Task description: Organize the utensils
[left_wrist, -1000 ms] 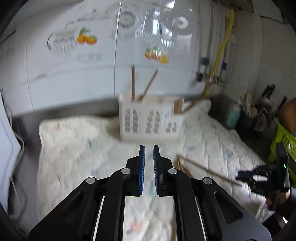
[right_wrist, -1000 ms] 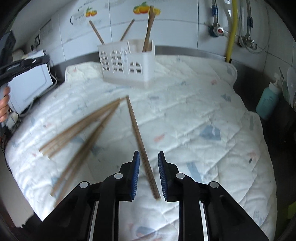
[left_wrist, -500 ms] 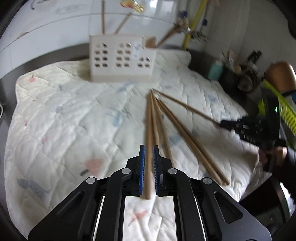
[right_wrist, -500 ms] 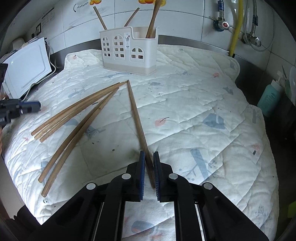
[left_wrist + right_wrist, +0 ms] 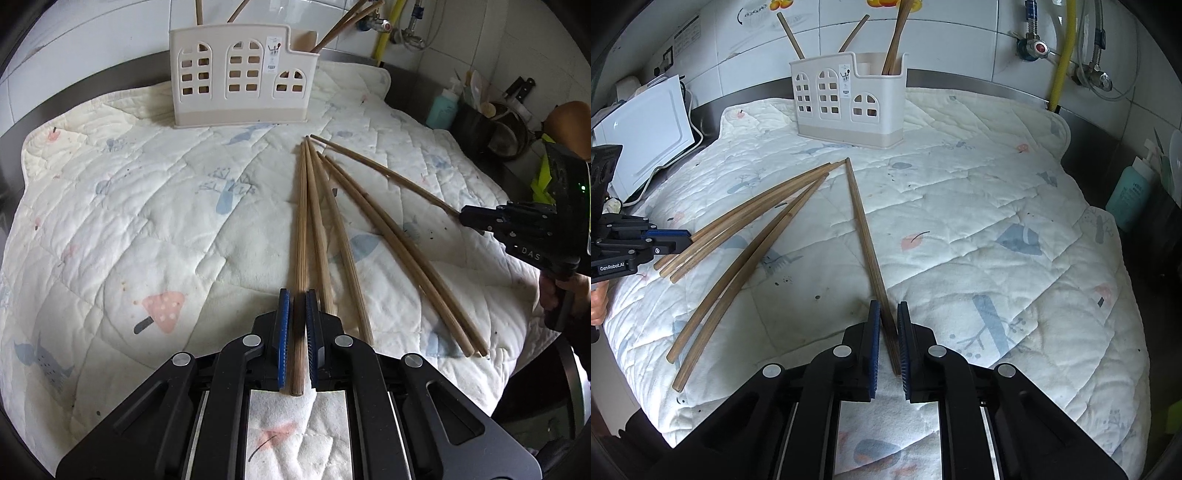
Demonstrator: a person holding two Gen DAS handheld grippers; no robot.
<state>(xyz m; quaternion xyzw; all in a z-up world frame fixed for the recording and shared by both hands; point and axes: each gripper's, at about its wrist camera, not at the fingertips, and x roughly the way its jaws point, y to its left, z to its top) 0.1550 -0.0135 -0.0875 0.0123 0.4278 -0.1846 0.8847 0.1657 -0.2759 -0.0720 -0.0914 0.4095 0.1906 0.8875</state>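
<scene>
Several long wooden chopsticks (image 5: 347, 206) lie fanned on a quilted mat (image 5: 129, 206). My left gripper (image 5: 295, 295) is shut on the near end of the leftmost chopstick (image 5: 302, 221). My right gripper (image 5: 886, 306) is shut on the near end of a separate chopstick (image 5: 862, 221) that lies to the right of the fan (image 5: 757, 214). A white utensil holder (image 5: 240, 74) stands at the back of the mat with a few chopsticks upright in it; it also shows in the right wrist view (image 5: 849, 99). Each gripper shows in the other's view: the right (image 5: 465, 216), the left (image 5: 687, 236).
A teal soap bottle (image 5: 1130, 199) and dark pots (image 5: 506, 129) stand to the right of the mat. A white appliance (image 5: 642, 136) sits at the left. A yellow pipe and taps (image 5: 1060, 48) run on the tiled wall. The mat's near edge drops off the counter.
The left gripper swung down from facing the wall to the mat and closed on the leftmost chopstick. The right gripper narrowed from a wider gap and closed on its chopstick.
</scene>
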